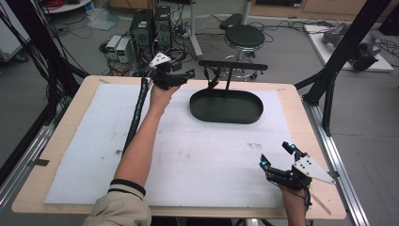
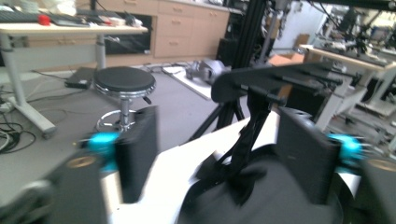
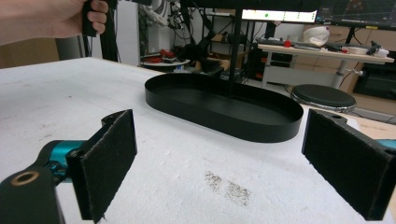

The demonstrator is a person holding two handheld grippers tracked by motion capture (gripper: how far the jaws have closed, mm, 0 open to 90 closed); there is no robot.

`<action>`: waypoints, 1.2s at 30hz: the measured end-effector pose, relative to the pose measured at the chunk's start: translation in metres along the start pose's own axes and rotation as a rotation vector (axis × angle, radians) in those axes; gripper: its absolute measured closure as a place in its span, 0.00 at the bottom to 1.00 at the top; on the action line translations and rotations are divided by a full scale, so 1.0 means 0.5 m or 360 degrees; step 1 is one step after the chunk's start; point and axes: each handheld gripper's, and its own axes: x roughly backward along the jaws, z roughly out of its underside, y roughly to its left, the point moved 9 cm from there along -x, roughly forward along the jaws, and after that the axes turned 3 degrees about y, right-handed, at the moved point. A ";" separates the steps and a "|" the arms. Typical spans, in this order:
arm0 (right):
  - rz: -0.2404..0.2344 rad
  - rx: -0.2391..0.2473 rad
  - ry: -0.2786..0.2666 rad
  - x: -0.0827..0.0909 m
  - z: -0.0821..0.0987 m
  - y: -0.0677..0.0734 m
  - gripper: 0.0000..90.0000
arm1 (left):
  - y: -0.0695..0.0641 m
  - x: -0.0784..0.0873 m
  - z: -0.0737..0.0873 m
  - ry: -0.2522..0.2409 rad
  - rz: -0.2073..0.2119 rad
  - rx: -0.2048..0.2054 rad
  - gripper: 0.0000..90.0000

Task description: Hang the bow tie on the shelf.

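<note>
Overhead: one black oval tray (image 1: 226, 107) on the white mat (image 1: 188, 155), far centre, with a post and crossbar rack (image 1: 233, 66) rising from its far side. Small dark strap (image 1: 210, 77) hanging off the bar near the tray's left end.

Left gripper (image 1: 181, 75) raised at the far edge, just left of the tray, jaws spread, holding nothing. Left gripper view blurred: rack (image 2: 275, 81) and strap (image 2: 243, 154) between the jaws, tray (image 2: 280, 200) below, contact impossible to tell.

Right gripper (image 1: 277, 157) near the front right corner, well apart from the tray, jaws spread wide, empty. Right gripper view: tray (image 3: 224, 109) straight ahead across bare mat (image 3: 187, 168), left hand (image 3: 51, 18) top left.

Count: two grippers, one tray, one rack, one stool (image 1: 243, 37) behind the table (image 1: 301, 117).

Wide open mat between tray and front edge; two faint dark smudges (image 1: 254, 146) right of centre. Black frame struts (image 1: 334, 61) close to the far right corner, more struts and cables (image 1: 42, 56) along the left side.
</note>
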 end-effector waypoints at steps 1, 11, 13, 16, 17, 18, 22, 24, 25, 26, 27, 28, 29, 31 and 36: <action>0.0000 0.0001 -0.0014 0.001 -0.002 -0.001 0.10 | 0.000 0.007 -0.003 -0.0004 -0.0012 -0.0011 0.16; -0.0001 -0.0017 -0.0035 0.005 -0.008 0.002 0.10 | -0.003 0.172 -0.046 -0.0071 -0.0091 -0.0171 0.02; 0.0006 -0.0034 -0.0050 0.007 -0.013 0.004 0.10 | -0.008 0.216 -0.053 -0.0108 -0.0092 -0.0185 0.02; 0.0022 -0.0024 -0.0066 0.007 -0.016 0.003 0.10 | -0.019 0.286 -0.058 -0.0162 -0.0111 -0.0225 0.02; 0.0022 -0.0027 -0.0067 0.007 -0.017 0.004 0.10 | -0.022 0.310 -0.056 -0.0176 -0.0121 -0.0238 0.02; 0.0026 -0.0027 -0.0068 0.008 -0.018 0.005 0.10 | -0.025 0.334 -0.054 -0.0191 -0.0134 -0.0253 0.02; 0.0031 -0.0036 -0.0078 0.010 -0.021 0.008 0.10 | -0.026 0.431 -0.042 -0.0229 -0.0214 -0.0316 0.02; 0.0024 -0.0045 -0.0089 0.011 -0.023 0.008 0.10 | -0.019 0.474 -0.039 -0.0259 -0.0268 -0.0325 0.02; 0.0031 -0.0053 -0.0098 0.012 -0.025 0.006 0.10 | -0.013 0.504 -0.035 -0.0285 -0.0302 -0.0323 0.02; 0.0031 -0.0053 -0.0098 0.012 -0.025 0.006 0.10 | -0.009 0.526 -0.029 -0.0296 -0.0329 -0.0318 0.02; 0.0034 -0.0054 -0.0100 0.012 -0.026 0.006 0.10 | -0.005 0.545 -0.021 -0.0303 -0.0348 -0.0309 0.02; 0.0037 -0.0053 -0.0100 0.012 -0.026 0.005 0.10 | -0.002 0.561 -0.010 -0.0297 -0.0365 -0.0299 0.02; 0.0047 -0.0052 -0.0097 0.012 -0.025 0.004 0.10 | 0.002 0.575 0.003 -0.0292 -0.0385 -0.0291 0.02; 0.0063 -0.0056 -0.0088 0.012 -0.025 0.001 0.10 | 0.008 0.595 0.027 -0.0279 -0.0420 -0.0292 0.02; 0.0123 -0.0069 -0.0078 0.017 -0.026 -0.008 0.10 | 0.031 0.648 0.092 -0.0295 -0.0558 -0.0233 0.02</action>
